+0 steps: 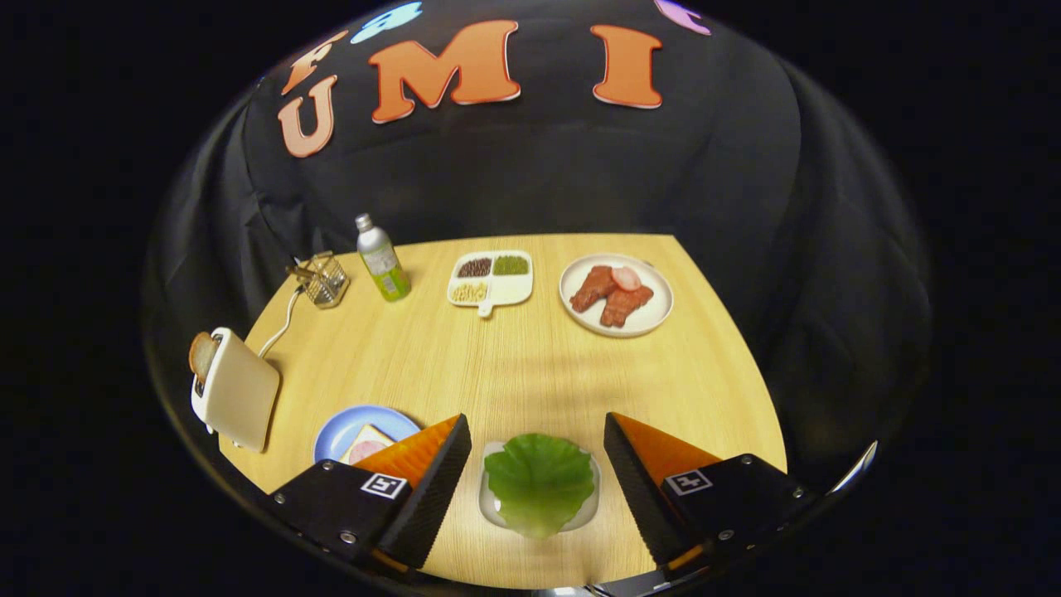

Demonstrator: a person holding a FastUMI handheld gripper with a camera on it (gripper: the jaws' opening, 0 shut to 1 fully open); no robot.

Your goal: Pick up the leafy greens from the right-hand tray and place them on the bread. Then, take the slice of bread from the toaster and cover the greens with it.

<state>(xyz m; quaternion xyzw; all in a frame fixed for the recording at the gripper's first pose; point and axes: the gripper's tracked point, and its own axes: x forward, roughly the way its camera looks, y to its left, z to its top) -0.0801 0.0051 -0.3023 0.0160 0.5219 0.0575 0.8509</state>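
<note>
**Green leaf waits between wide-open fingers**

The leafy greens (539, 482) sit low in the middle of the picture. They look like one big, shiny, wrinkly leaf, bright green, with a wavy rim. The leaf lies on a small white tray (491, 507), and it covers most of that tray, so just the pale rim peeks out.

The gripper (537, 439) has its two fingers spread far apart, one on each side of the leaf. They hold nothing and touch nothing. The leaf sits in the gap between them.

At the lower left is a blue plate (348, 427) with a slice of bread (367, 444) on it. Something pink lies on the bread. The left finger hides part of the plate and bread.

Further left stands a white toaster (240, 391) with a second slice of bread (201, 355) poking out of the top.

Far back on the wooden table (514, 356) are a wire basket (322, 279), a bottle (381, 259), a split dish (491, 279) with small bits of food too tiny to name, and a white plate (616, 295) with red-brown meat pieces.
</note>
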